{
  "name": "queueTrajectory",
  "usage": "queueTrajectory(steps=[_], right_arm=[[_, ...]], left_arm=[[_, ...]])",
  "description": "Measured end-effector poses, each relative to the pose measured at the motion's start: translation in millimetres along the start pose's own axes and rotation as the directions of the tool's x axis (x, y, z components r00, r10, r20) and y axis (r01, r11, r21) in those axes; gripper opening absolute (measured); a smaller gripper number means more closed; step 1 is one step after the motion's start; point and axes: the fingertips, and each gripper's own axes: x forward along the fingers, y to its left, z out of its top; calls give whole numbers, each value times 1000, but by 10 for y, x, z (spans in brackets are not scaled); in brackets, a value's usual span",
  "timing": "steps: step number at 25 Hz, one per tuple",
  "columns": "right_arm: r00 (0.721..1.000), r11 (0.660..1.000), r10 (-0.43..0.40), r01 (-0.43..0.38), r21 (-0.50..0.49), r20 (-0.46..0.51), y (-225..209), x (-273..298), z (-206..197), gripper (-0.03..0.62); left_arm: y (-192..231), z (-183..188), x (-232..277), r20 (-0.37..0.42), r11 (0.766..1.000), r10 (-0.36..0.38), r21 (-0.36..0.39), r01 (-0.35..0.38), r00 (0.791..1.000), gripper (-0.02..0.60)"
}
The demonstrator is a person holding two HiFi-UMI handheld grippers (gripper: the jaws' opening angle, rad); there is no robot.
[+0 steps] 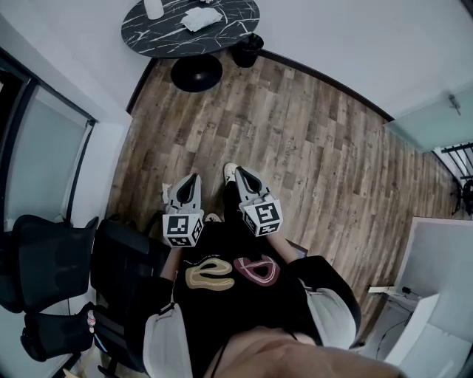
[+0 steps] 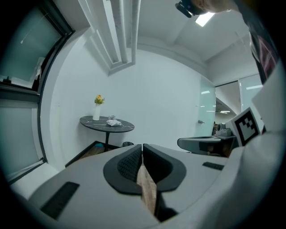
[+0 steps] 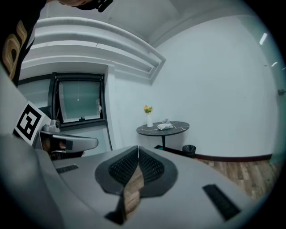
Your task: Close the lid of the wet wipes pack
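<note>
The wet wipes pack point(image 1: 201, 18) lies on a round dark marble table point(image 1: 159, 33) at the far end of the room; it is too small to tell how its lid stands. It also shows as a pale lump point(image 2: 113, 122) in the left gripper view and as a pack point(image 3: 165, 126) in the right gripper view. My left gripper point(image 1: 191, 179) and right gripper point(image 1: 240, 175) are held side by side in front of my body, far from the table. Both are shut, the left gripper point(image 2: 142, 146) and the right gripper point(image 3: 137, 148) with nothing between their jaws.
A white vase point(image 2: 96, 112) with flowers stands on the table beside the pack. A small black bin point(image 1: 247, 50) sits on the wood floor by the table's base. Black office chairs point(image 1: 52, 258) stand at my left. A glass partition point(image 1: 44, 140) runs along the left wall.
</note>
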Motion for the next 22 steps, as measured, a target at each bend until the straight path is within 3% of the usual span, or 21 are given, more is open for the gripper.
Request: queueTrajectory(steps=[14,22], right_arm=[[997,997,76,-76,9,-9,-938,1235,506,14],[987,987,157,-157,-26,-19,-1482,1809,739,13]], left_arm=[[373,585,1375,9,998,64,3,-64,998,21],[511,784,2130,25,990,129,-61,-127,991,21]])
